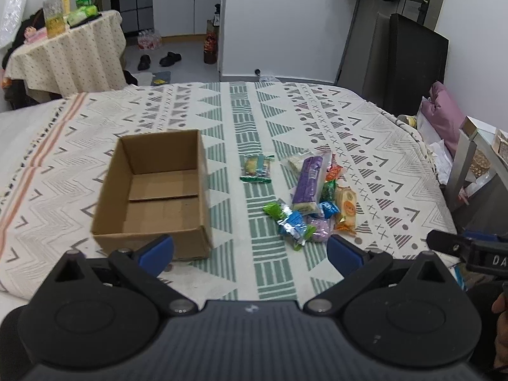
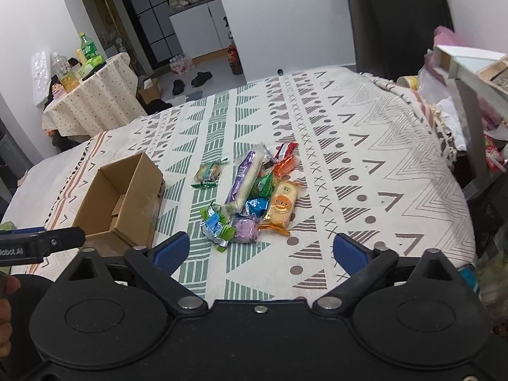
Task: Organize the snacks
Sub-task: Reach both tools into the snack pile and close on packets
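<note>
Roughly ten wrapped snacks (image 2: 254, 197) lie heaped on the patterned bedspread (image 2: 365, 146), with one small packet (image 2: 208, 173) apart, between the heap and the empty cardboard box (image 1: 155, 197). Your left gripper (image 1: 250, 250) and right gripper (image 2: 262, 249) both hang with fingers spread wide and nothing between them, short of the pile. I would start at the near edge: the blue-and-green sachet (image 2: 216, 227) and the purple pouch (image 2: 246, 230) sit closest to your right gripper. Pinch one wrapper by its crimped end so its neighbours stay put, then carry it left into the box. The long purple pack (image 2: 244, 177) overlaps others, so leave it until the loose ones are gone. The cloth is soft and may bunch. Beyond the bed stand a draped side table (image 1: 66, 57) with bottles (image 1: 54, 16), shoes (image 1: 158, 60) on the floor, and a dark chair (image 2: 397, 16).
</note>
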`<state>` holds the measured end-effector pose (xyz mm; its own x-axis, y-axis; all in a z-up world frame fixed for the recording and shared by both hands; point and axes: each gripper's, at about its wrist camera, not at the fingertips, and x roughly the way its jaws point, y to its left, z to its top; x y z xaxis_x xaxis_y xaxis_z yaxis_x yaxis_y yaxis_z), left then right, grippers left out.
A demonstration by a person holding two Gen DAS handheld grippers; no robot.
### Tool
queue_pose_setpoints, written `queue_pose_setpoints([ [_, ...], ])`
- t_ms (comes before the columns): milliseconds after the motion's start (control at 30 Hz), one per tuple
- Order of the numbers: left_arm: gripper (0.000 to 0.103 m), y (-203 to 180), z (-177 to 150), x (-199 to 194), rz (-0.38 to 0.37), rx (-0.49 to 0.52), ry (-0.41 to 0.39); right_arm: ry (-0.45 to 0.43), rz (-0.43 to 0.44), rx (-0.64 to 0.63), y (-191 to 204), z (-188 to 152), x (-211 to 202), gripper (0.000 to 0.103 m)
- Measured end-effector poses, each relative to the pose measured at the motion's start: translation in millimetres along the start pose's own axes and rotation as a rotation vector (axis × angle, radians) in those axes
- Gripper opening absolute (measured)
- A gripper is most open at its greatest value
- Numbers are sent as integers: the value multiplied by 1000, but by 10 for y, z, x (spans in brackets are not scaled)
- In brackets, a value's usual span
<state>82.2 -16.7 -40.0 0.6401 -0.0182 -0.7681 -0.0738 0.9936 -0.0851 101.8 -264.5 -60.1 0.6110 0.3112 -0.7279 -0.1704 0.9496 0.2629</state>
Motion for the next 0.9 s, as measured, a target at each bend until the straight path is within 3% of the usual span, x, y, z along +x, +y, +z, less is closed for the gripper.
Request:
queue_pose_setpoints([
  [367, 100, -79, 110, 473, -40, -25, 43, 64, 49, 99, -235, 46, 397, 95],
  [700, 87, -147, 198, 971, -60, -95, 88, 129, 39, 196, -429, 94, 857, 85],
  [900, 82, -197, 224, 1286, -57, -117, 123, 138, 66, 263, -533, 102, 1133, 85],
])
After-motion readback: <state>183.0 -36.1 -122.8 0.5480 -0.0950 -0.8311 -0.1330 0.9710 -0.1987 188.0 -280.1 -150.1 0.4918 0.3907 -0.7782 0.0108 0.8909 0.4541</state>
